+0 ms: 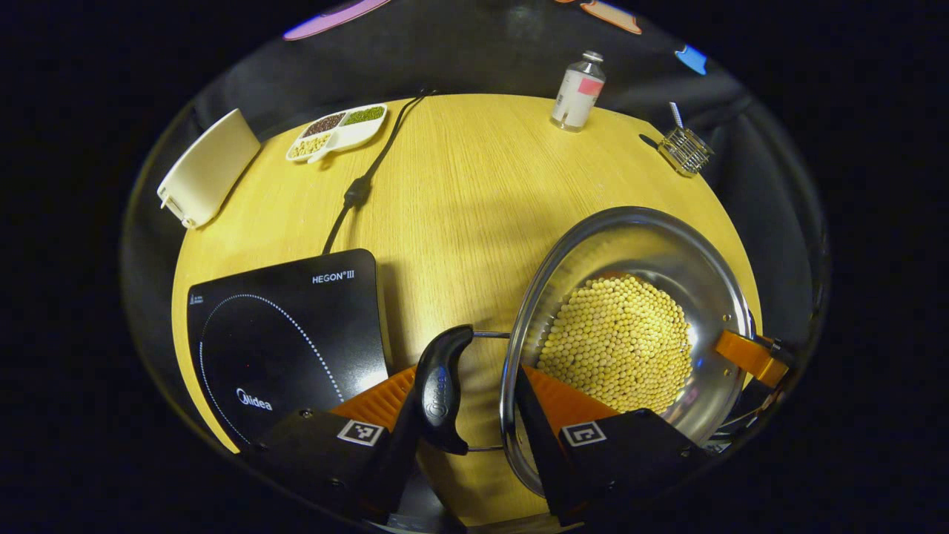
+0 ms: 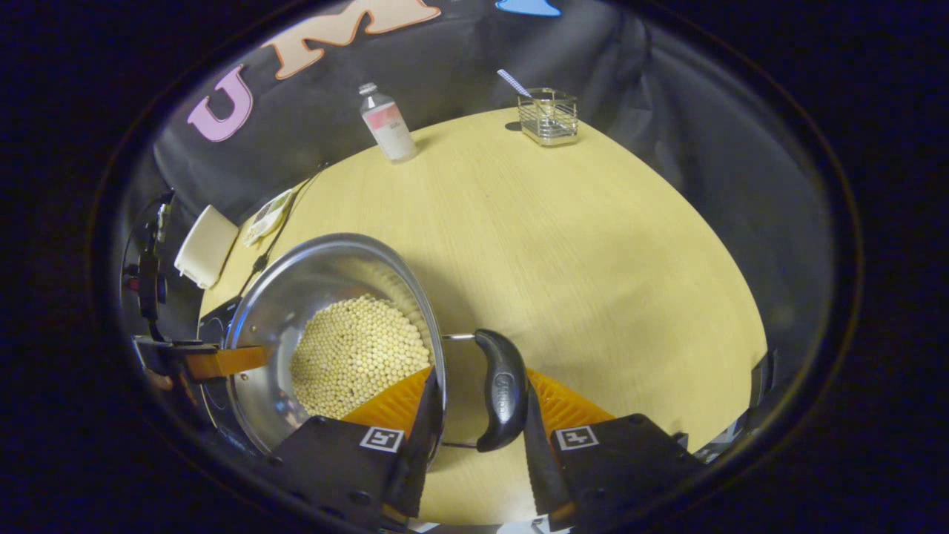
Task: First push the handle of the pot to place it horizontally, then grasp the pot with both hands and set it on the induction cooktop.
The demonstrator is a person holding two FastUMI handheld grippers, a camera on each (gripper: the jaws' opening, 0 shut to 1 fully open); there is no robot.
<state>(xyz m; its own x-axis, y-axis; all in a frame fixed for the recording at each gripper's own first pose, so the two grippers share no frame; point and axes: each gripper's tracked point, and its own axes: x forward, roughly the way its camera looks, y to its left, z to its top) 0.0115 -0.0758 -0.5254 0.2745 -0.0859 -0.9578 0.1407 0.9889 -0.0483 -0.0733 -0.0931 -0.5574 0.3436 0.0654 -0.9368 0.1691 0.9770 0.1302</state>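
Left gripper view puts the pot (image 1: 630, 326) at lower right of the frame, a shiny steel bowl heaped with pale beans (image 1: 615, 345), resting on the round wooden table (image 1: 474, 193). The left gripper (image 1: 478, 404) sits at the bottom edge with its jaws apart, straddling the pot's near handle (image 1: 442, 389). The dark grip lies against the inner face of one finger, and the other finger reaches under the pot's rim. I judge the handle lies flat enough for a side grasp, which is why the claw brackets it rather than pushing it. Whether the far finger presses the handle I cannot tell.

The induction cooktop (image 1: 289, 334) lies at lower left, just beside the gripper, its cord (image 1: 363, 185) running toward the upper part of the frame. A divided dish (image 1: 337, 132) and a pale flat object (image 1: 207, 167) sit at upper left. A bottle (image 1: 578, 90) and a wire basket (image 1: 686, 148) stand at upper right. The other gripper's finger shows at the pot's far rim, right of frame.

Right gripper view shows the pot (image 2: 326, 334) at lower left. Its second handle (image 2: 503, 389) stands between the fingers of the right gripper (image 2: 474, 404) at the bottom. These jaws are apart too, one finger at the rim, the other just beside the grip. Both claws thus flank opposite handles, likely so that the heavy load can be lifted level. The bottle (image 2: 387, 122) and basket (image 2: 550, 115) stand along the top edge.
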